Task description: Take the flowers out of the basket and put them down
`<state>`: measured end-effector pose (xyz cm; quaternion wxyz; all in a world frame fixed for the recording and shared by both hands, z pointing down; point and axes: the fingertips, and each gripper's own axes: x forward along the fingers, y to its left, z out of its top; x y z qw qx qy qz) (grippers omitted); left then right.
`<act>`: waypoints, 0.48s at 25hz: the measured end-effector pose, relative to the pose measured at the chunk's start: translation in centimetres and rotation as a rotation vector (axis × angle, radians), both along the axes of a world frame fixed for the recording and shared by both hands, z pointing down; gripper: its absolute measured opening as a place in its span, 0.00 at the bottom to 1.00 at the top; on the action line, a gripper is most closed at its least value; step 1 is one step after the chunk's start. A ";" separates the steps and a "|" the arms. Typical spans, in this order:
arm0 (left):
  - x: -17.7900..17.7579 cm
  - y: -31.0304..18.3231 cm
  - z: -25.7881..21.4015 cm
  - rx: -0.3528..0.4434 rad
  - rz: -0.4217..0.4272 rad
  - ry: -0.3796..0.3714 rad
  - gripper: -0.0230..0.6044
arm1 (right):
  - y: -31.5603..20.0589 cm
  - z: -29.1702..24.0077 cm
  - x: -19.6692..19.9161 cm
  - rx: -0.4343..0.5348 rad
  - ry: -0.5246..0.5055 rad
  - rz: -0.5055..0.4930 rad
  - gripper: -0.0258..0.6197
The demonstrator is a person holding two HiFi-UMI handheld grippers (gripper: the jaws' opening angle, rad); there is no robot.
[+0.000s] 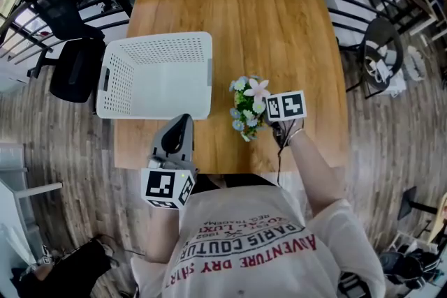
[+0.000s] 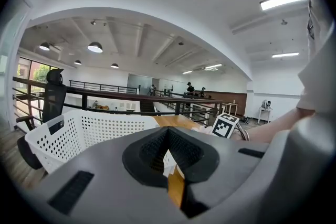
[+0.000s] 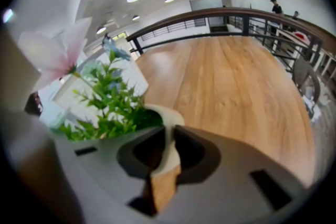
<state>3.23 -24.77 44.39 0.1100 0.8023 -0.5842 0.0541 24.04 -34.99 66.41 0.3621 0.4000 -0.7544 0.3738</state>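
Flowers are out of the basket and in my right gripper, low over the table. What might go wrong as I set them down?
1. The right gripper pinches only the rim of the pot, so the pot may swing or slip.
2. The flowers spread wide to one side of the pot; it may tip on release.
3. They hang near the front edge of the table; setting down further in looks safer.
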 end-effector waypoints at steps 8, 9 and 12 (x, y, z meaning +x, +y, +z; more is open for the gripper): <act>-0.3 -0.2 0.9 -0.023 -0.006 -0.011 0.08 | 0.0 1.9 -0.5 -0.053 -0.010 0.023 0.17; -0.3 -0.3 0.9 -0.023 -0.006 -0.012 0.08 | 0.0 2.0 -0.5 -0.057 -0.012 0.035 0.17; -0.5 -0.9 0.6 -0.021 0.001 -0.015 0.08 | -0.2 2.3 -0.2 -0.062 -0.012 0.076 0.17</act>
